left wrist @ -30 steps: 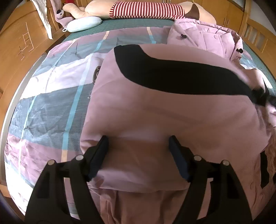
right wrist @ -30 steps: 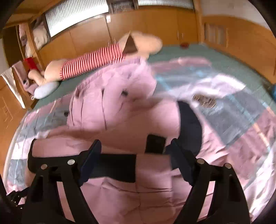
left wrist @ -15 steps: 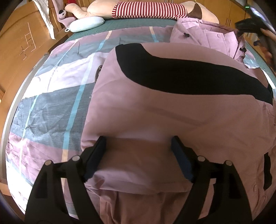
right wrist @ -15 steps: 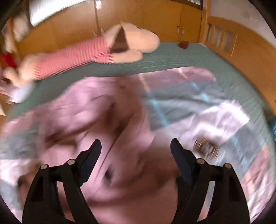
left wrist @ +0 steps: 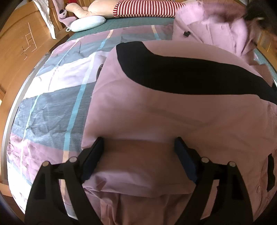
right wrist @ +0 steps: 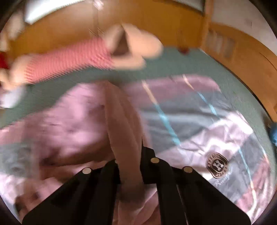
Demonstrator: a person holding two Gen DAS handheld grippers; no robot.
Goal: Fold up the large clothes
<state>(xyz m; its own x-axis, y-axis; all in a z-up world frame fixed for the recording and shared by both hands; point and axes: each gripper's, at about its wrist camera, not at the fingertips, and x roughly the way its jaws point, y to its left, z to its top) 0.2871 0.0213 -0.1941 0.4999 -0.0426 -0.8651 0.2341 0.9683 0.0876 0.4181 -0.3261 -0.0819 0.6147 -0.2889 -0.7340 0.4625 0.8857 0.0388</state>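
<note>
Place: bedroom in a home.
Bed: wide bed spread with a patchwork quilt of mauve, grey and white blocks with thin blue stripes (left wrist: 52, 97), over a teal-green bedcover (right wrist: 181, 64).
Bed frame: honey-coloured wooden board with carved line pattern (left wrist: 19, 52) beside the quilt.
Storage: wooden cupboard doors (right wrist: 69, 29) behind the bed.
Soft items: long cream plush toy in red-and-white striped top (left wrist: 143, 8); pale blue cushion (left wrist: 88, 23).

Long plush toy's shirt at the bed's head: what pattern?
Red-and-white stripes, clearest in the left wrist view.
</note>
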